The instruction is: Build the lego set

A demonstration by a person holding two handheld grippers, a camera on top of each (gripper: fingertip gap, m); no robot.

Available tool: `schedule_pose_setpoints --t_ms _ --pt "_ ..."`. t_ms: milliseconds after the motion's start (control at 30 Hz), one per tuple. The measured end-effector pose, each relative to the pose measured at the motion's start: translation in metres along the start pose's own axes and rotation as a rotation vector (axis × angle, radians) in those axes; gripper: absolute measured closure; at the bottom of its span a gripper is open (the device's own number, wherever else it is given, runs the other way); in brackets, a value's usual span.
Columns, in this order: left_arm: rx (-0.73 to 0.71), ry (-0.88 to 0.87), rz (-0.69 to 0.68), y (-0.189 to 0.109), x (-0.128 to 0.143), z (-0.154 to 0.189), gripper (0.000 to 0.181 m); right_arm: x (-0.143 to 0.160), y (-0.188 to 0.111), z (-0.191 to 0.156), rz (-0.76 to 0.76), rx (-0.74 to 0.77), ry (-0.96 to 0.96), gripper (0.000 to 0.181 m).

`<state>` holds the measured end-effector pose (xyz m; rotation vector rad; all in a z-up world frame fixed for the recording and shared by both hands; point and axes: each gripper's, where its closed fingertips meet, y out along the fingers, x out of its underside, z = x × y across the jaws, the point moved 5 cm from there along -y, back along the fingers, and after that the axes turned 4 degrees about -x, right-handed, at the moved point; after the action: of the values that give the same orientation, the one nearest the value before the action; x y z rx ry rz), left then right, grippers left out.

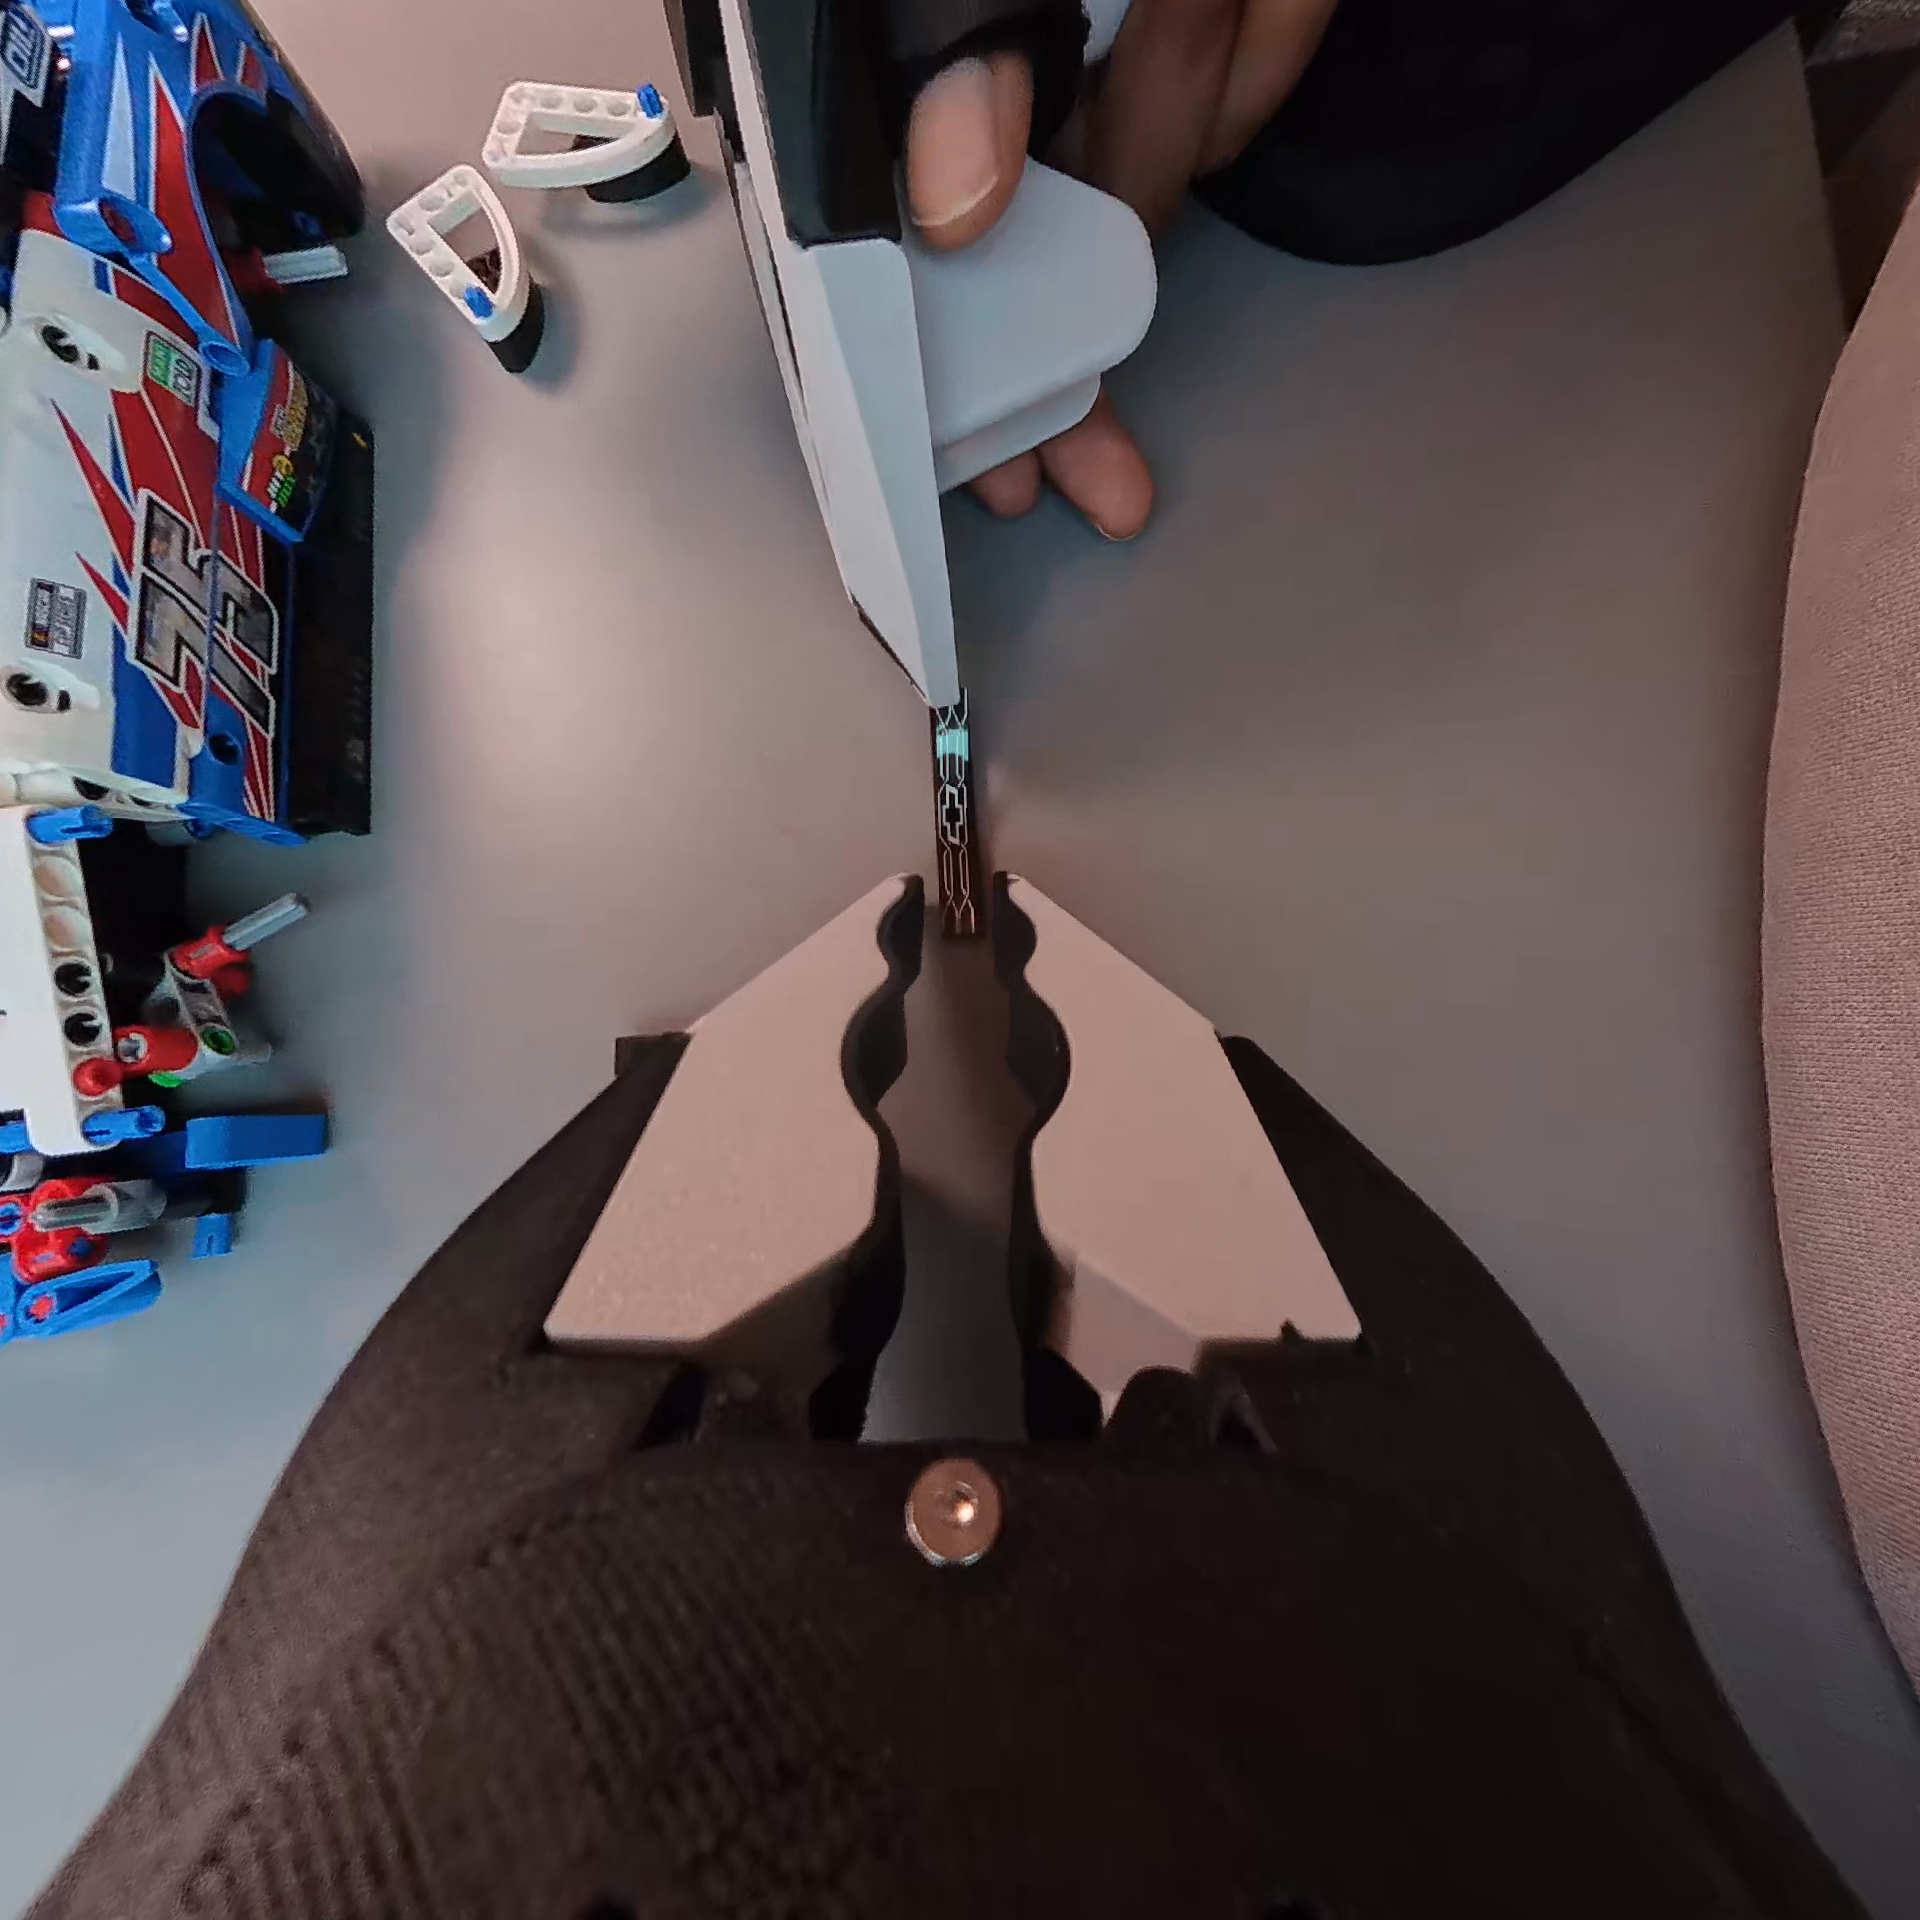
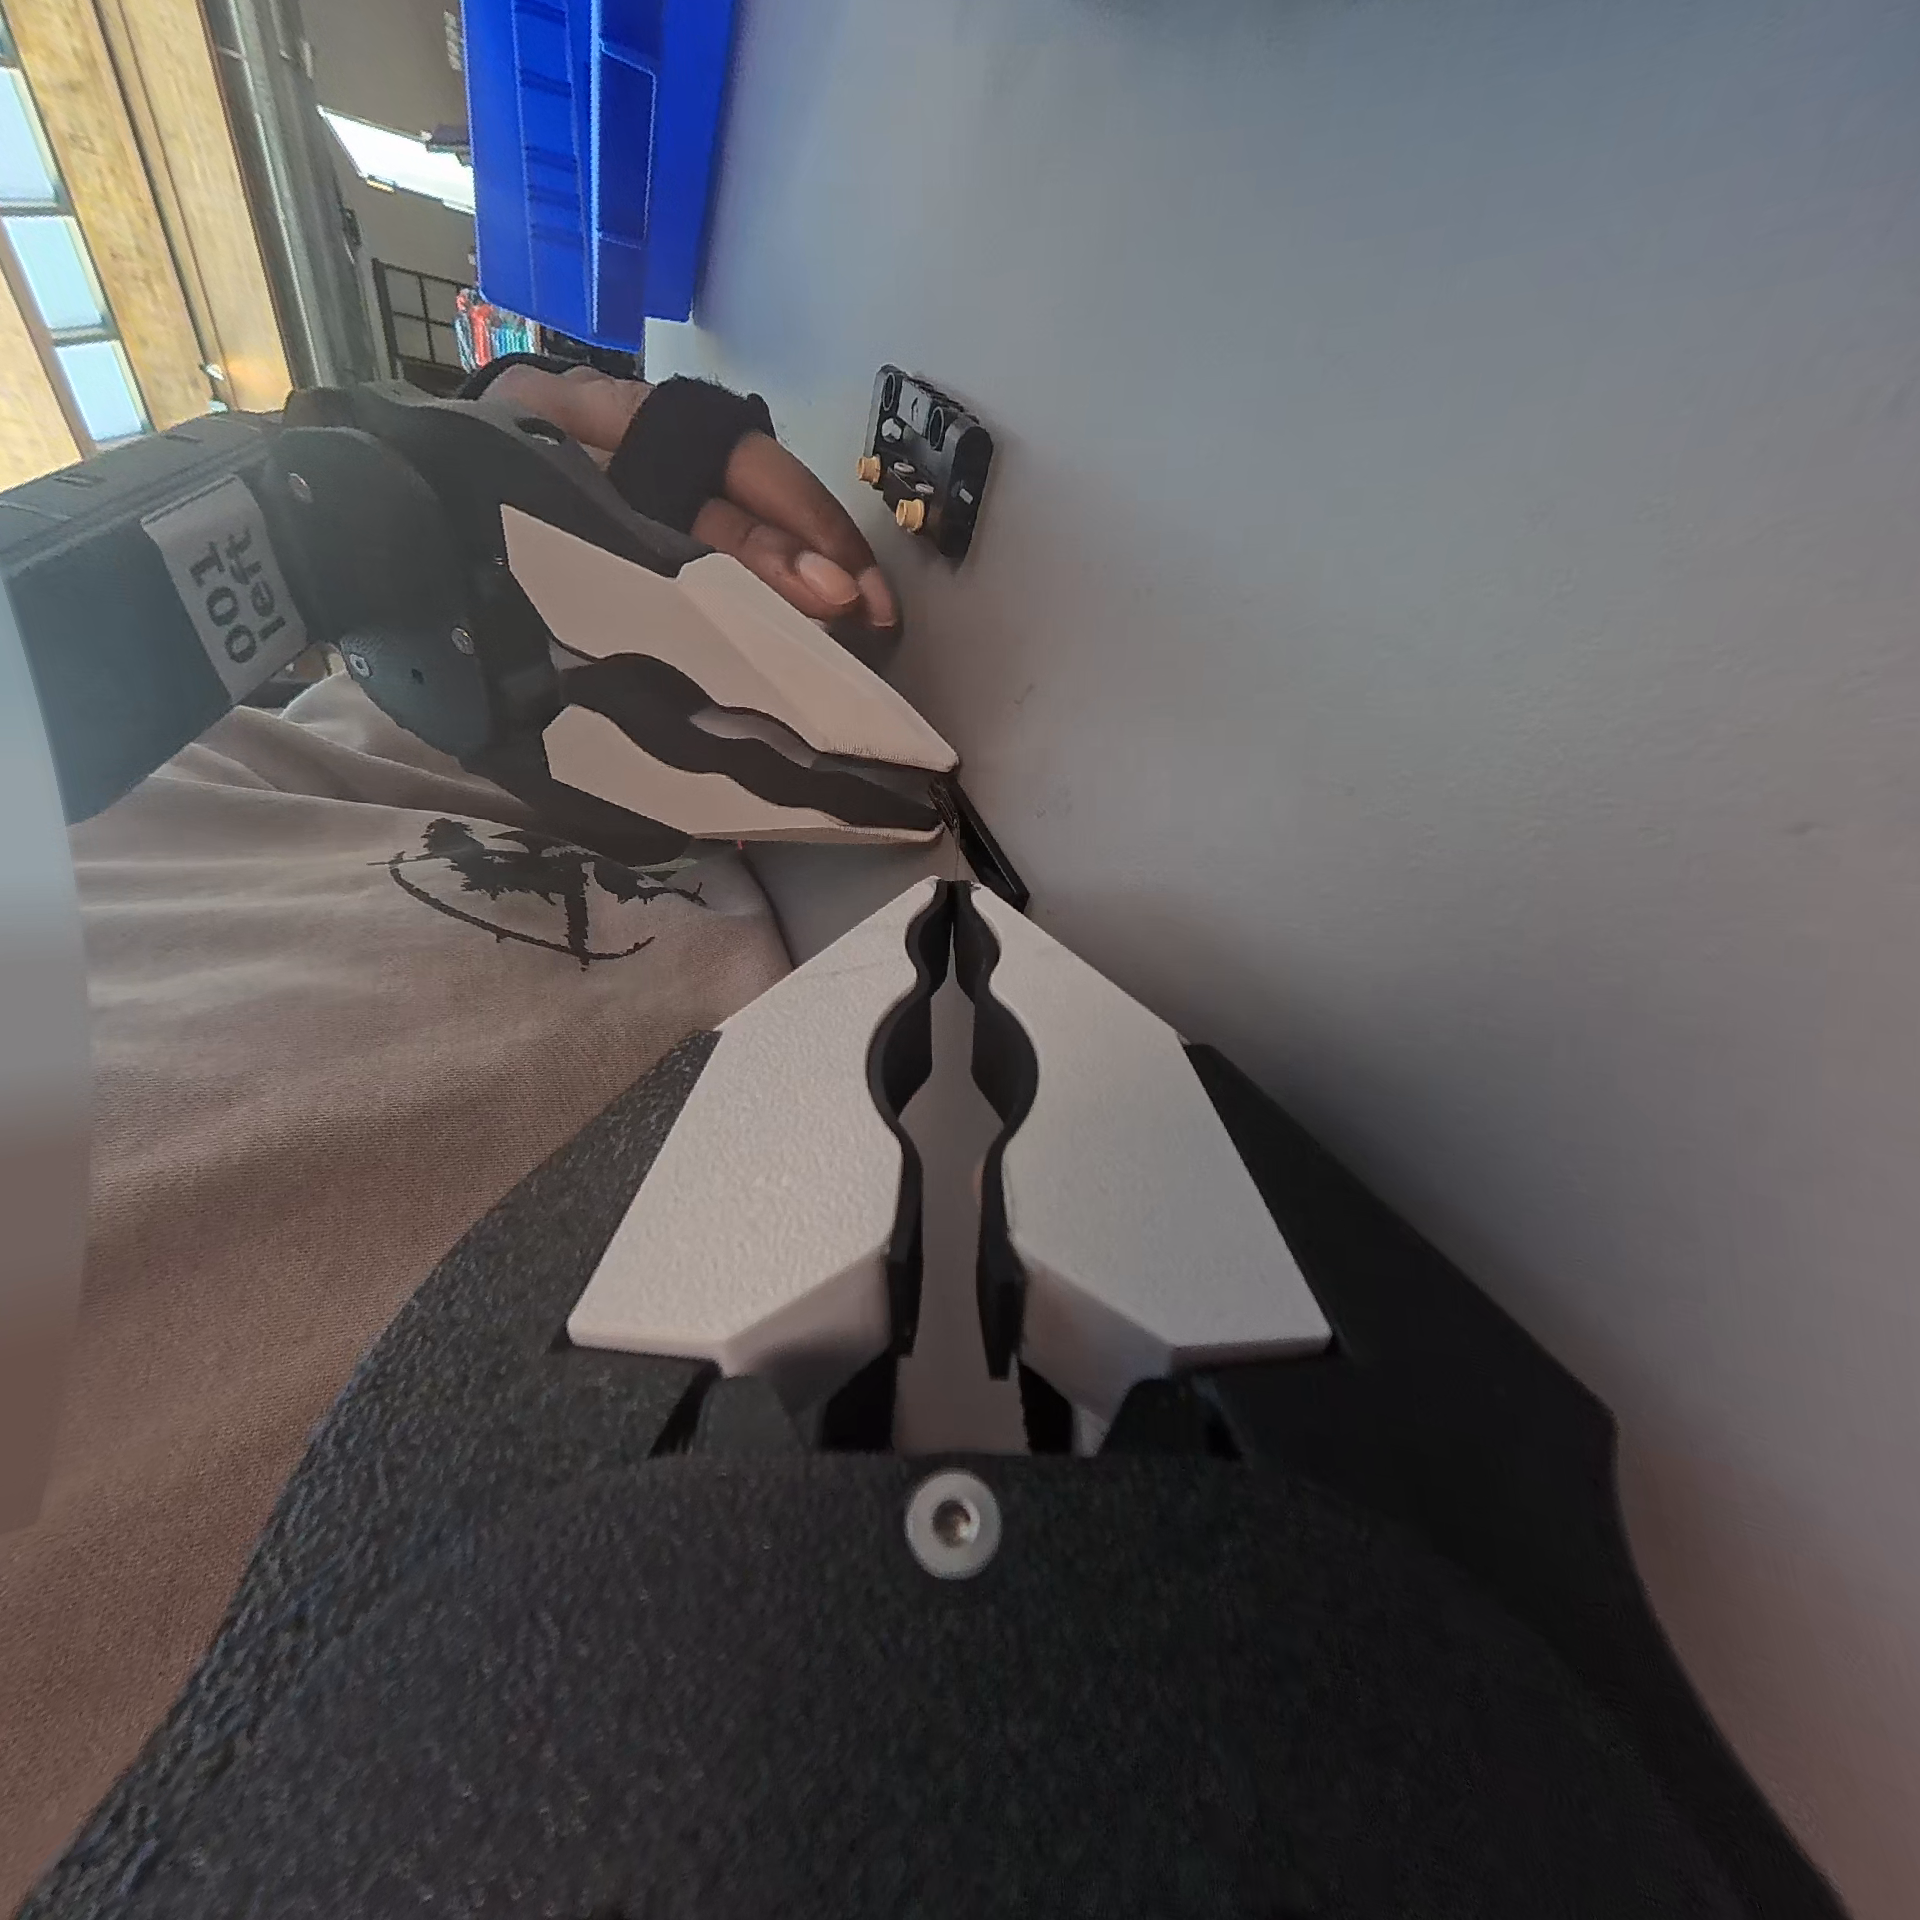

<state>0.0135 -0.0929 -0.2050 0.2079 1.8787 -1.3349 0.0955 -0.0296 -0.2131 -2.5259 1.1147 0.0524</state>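
A thin black strip with a printed pattern point(image 1: 954, 821) is held just above the grey table point(image 1: 1403, 727). My left gripper point(image 1: 958, 906) is shut on its near end. My right gripper comes down from the top of the left wrist view, and its fingertips point(image 1: 935, 665) pinch the strip's far end. In the right wrist view my right gripper point(image 2: 954, 896) has its jaws almost together. There the left gripper point(image 2: 940, 800) reaches in from the left with the black strip point(image 2: 995, 860) at its tips. The blue, white and red lego race car point(image 1: 156, 540) lies at the left.
Two white curved lego panels with black parts point(image 1: 577, 135) point(image 1: 468, 260) lie beyond the car. A black lego block with tan pins point(image 2: 930, 457) sits on the table, and a blue bin point(image 2: 592, 156) stands behind it. The person's beige shirt point(image 2: 364, 1018) is close by. Only a small space, under 4 cm, lies between the two pairs of fingers.
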Motion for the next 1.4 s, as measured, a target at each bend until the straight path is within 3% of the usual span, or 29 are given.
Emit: schedule_pose_setpoints --t_ms 33,1400 --pt "0.001 -0.002 -0.001 0.0001 0.0001 0.0003 0.172 0.0001 0.0 0.0 0.0 0.001 0.0 0.181" --pt "-0.047 0.001 0.015 -0.0024 0.0032 0.0068 0.177 0.0037 0.0041 -0.0015 -0.071 0.125 -0.05 0.181"
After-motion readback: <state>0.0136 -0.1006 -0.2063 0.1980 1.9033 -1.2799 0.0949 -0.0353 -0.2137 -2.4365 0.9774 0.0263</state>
